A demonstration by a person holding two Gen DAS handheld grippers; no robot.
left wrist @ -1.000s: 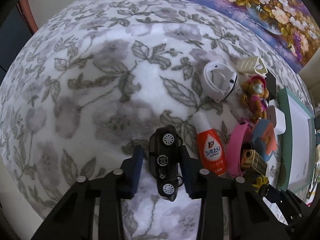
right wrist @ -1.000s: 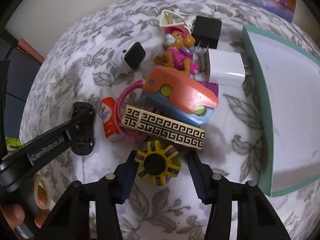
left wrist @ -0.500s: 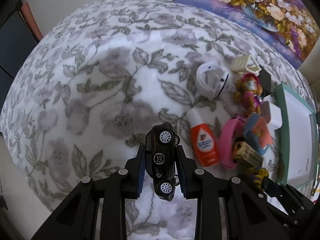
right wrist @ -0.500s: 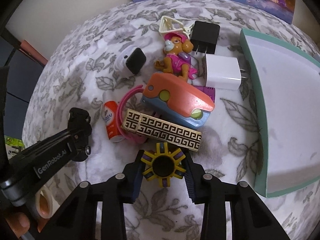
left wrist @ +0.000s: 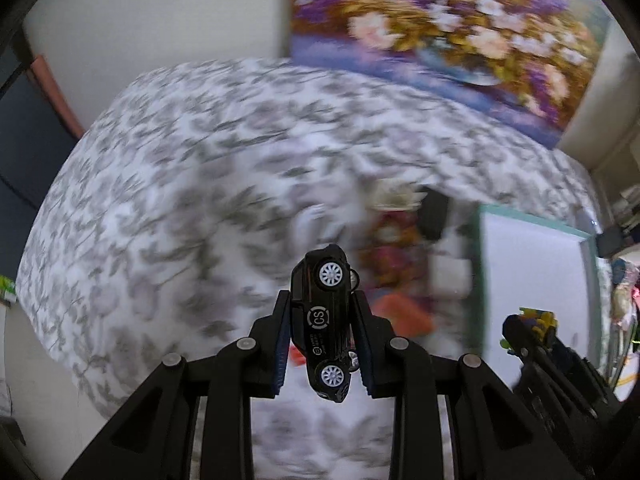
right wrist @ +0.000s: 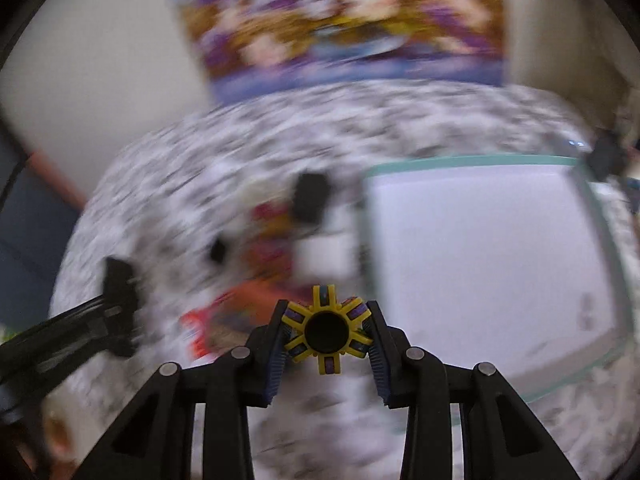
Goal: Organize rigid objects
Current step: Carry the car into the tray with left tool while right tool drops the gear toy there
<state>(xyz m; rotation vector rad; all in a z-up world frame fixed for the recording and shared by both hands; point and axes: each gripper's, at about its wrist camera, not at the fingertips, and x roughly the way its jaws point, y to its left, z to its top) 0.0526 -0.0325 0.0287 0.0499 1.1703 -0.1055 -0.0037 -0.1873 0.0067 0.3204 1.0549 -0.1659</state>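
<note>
Toy car, glossy black, sits clamped in my left gripper; my right gripper pinches a spiky yellow wheel.

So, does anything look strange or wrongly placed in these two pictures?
Only one thing: the black toy car sits on its side between the left gripper's fingers, wheels facing the camera, nose pointing away. The right gripper holds the yellow gear toy squarely. The rest is too blurred to judge.

Floral painting against pale wall
</note>
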